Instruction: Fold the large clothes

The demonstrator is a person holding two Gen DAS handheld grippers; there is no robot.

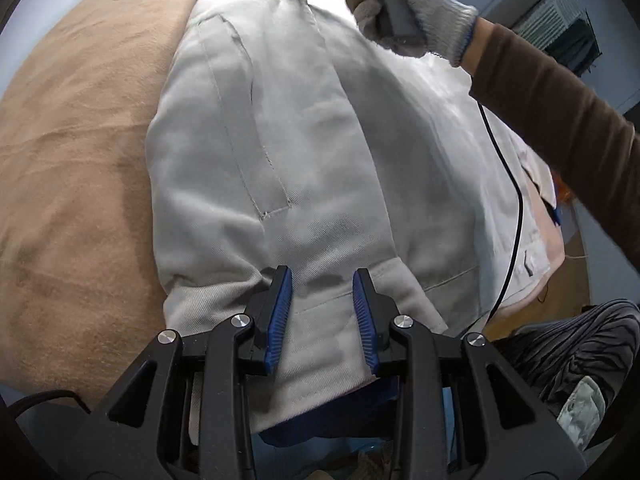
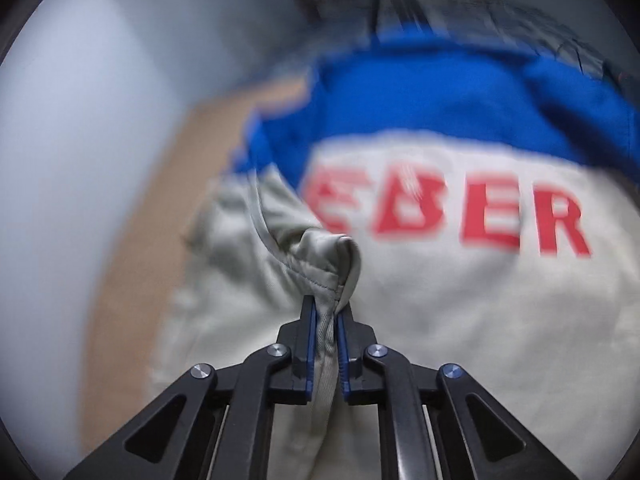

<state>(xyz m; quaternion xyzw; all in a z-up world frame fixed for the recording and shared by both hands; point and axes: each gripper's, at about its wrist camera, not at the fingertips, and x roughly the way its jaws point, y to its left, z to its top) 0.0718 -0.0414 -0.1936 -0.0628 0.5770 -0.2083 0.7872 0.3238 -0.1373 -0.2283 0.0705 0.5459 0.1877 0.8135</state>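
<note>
A pale grey jacket (image 1: 304, 140) lies lengthwise on a tan blanket (image 1: 80, 160). My left gripper (image 1: 322, 292) is shut on a thick fold of its near hem; the cloth fills the gap between the blue pads, and blue lining shows below. At the jacket's far end a gloved hand (image 1: 412, 4) holds the right gripper. In the blurred right wrist view, my right gripper (image 2: 326, 312) is shut on a narrow, stitched fold of the grey jacket (image 2: 460, 300). Beyond it are red letters (image 2: 480, 216) and a blue yoke (image 2: 440, 96).
A black cable (image 1: 516, 208) hangs across the jacket's right side beneath a brown sleeve (image 1: 560, 112). A knee in dark striped trousers (image 1: 572, 352) is at lower right. The tan blanket (image 2: 160, 200) extends left of the jacket to a pale wall (image 2: 80, 160).
</note>
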